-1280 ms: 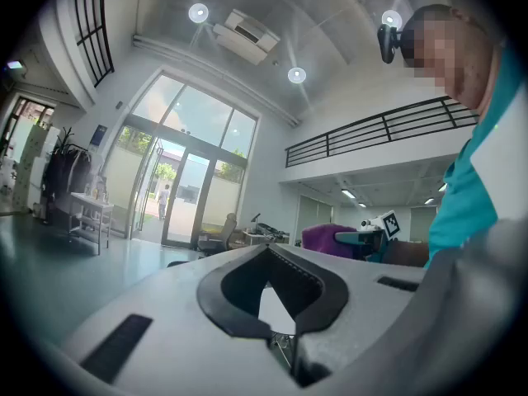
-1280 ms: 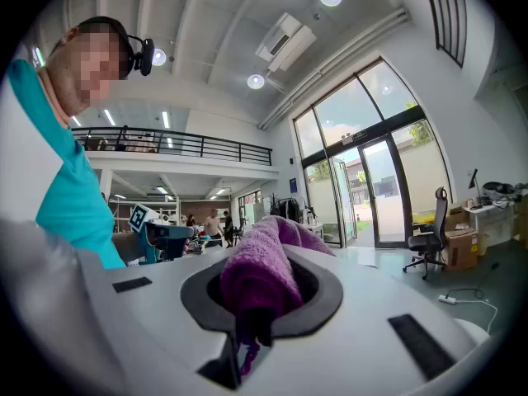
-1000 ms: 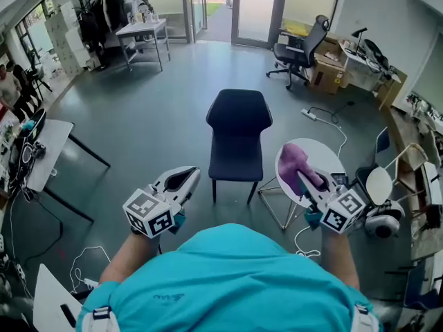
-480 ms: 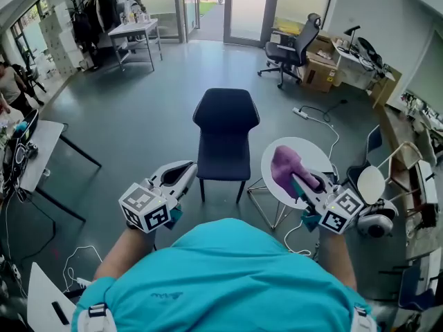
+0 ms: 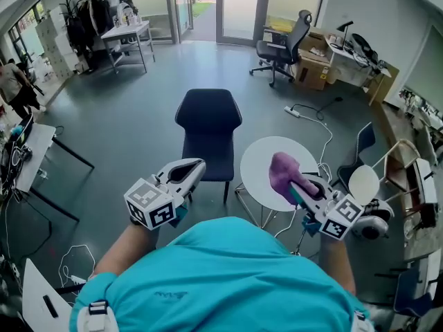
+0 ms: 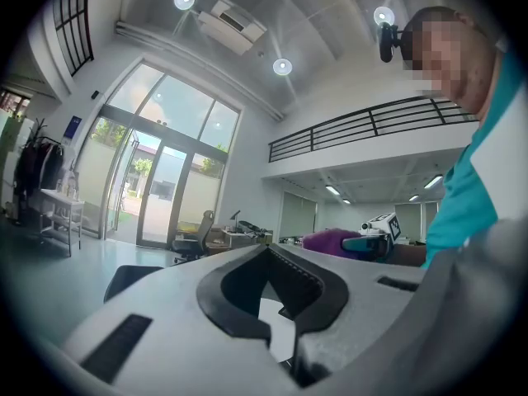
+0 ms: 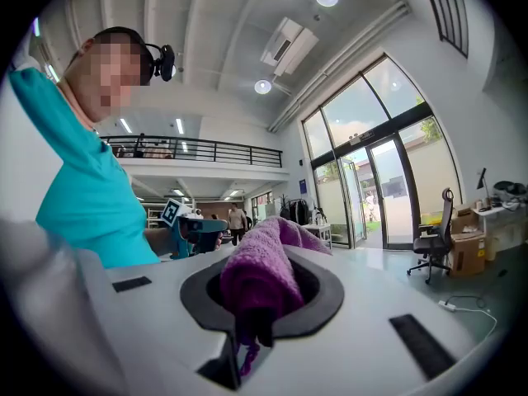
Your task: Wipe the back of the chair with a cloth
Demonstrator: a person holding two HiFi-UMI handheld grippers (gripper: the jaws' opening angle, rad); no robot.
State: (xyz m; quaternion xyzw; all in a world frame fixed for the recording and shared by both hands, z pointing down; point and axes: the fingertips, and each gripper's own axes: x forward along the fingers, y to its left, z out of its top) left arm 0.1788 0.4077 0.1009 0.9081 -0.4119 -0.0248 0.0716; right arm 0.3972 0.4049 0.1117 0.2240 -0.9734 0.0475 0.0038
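A dark navy chair [image 5: 208, 126] stands on the grey floor ahead of me, its back [image 5: 208, 111] on the far side; its edge also shows in the left gripper view [image 6: 132, 277]. My right gripper [image 5: 294, 185] is shut on a purple cloth [image 5: 282, 172] and hovers over a round white table [image 5: 259, 161], right of the chair. The right gripper view has the cloth [image 7: 264, 275] bunched between the jaws of that gripper [image 7: 260, 304]. My left gripper [image 5: 196, 166] is shut on nothing, held short of the chair's front left; its own view shows it [image 6: 271, 258] likewise.
A black office chair [image 5: 280, 45] and cardboard boxes [image 5: 315, 71] stand at the back right. A cable [image 5: 311, 113] runs across the floor. A white table [image 5: 31, 154] is at the left, another [image 5: 128, 32] at the back left. A person [image 5: 14, 81] stands far left.
The chair and round table have slid left in the head view as I shifted right. Both grippers kept their pose, the cloth still held in the right one.
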